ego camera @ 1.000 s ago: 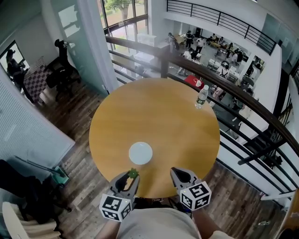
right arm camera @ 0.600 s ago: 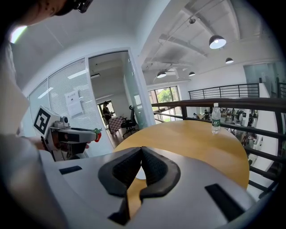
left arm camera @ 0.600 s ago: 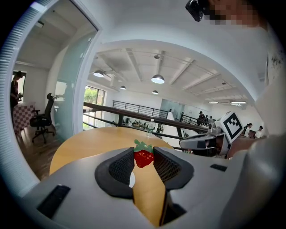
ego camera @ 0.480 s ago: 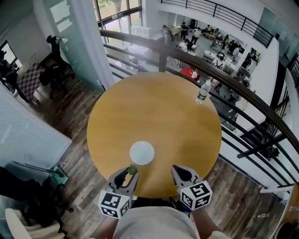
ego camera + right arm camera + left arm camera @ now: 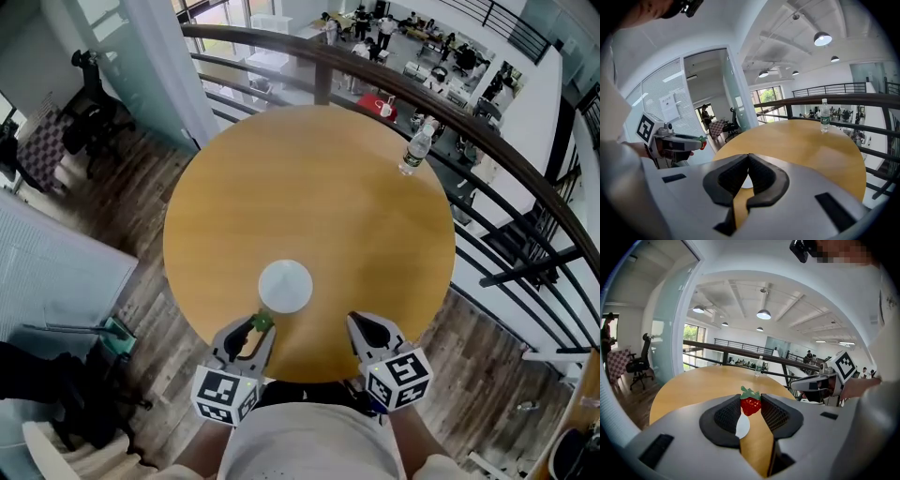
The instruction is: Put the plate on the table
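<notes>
Plate (image 5: 285,285): lay flat on the round table (image 5: 319,187), close to the near edge, just ahead of both claws.
Left claw (image 5: 255,328): was clamped on a strawberry (image 5: 751,404). Its own view showed the red fruit; the head view showed mostly the green top.
Right claw (image 5: 748,157): closed, tips together, nothing between them.
Bottle (image 5: 416,150): stood upright at the far edge.
Change: a second earlier the plate lay in the same spot, and the strawberry was already gripped.

The grey two-jaw left gripper (image 5: 260,327) tilts forward and down, jaws pinching a small red, green-leafed strawberry (image 5: 751,406) at their tips. Beside it, the matching right gripper (image 5: 362,322) has its jaws pressed together, empty.
</notes>
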`<control>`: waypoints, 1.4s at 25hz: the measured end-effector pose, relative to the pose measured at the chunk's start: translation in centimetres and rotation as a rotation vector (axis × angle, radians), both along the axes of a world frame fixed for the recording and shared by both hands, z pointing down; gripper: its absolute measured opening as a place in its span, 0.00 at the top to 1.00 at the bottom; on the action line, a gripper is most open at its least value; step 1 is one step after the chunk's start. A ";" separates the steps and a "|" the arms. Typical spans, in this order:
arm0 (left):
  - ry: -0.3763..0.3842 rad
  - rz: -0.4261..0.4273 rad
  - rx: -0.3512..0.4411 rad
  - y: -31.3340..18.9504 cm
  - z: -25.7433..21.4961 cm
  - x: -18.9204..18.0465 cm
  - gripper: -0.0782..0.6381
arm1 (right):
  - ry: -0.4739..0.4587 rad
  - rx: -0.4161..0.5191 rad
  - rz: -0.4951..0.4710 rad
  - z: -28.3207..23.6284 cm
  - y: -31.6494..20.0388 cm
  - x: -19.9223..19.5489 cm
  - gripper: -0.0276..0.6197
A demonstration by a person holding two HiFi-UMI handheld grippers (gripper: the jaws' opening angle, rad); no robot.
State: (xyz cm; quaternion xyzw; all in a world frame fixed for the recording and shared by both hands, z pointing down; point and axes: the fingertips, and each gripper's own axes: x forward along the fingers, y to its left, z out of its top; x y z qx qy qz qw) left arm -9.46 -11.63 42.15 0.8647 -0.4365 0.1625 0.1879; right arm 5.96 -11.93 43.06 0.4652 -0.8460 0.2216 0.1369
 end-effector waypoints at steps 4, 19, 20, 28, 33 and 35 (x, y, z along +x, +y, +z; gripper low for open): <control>-0.022 0.015 -0.017 -1.2 1.6 0.1 0.69 | 0.013 -0.018 -0.001 1.2 -0.8 -0.3 0.92; -0.102 0.043 -0.090 -5.0 8.8 1.0 0.69 | 0.009 -0.069 0.012 5.2 -4.1 -0.4 0.92; -0.107 0.046 -0.095 -5.2 9.2 1.0 0.69 | 0.007 -0.073 0.009 5.5 -4.2 -0.5 0.92; -0.148 0.051 -0.138 -7.6 13.3 1.0 0.69 | -0.006 -0.101 0.003 7.7 -5.8 -1.4 0.92; -0.174 0.073 -0.152 -8.1 15.2 1.4 0.69 | -0.012 -0.121 0.009 8.8 -5.6 -1.6 0.92; -0.188 0.086 -0.153 -8.4 15.8 1.8 0.69 | -0.013 -0.128 0.013 9.3 -5.7 -1.3 0.92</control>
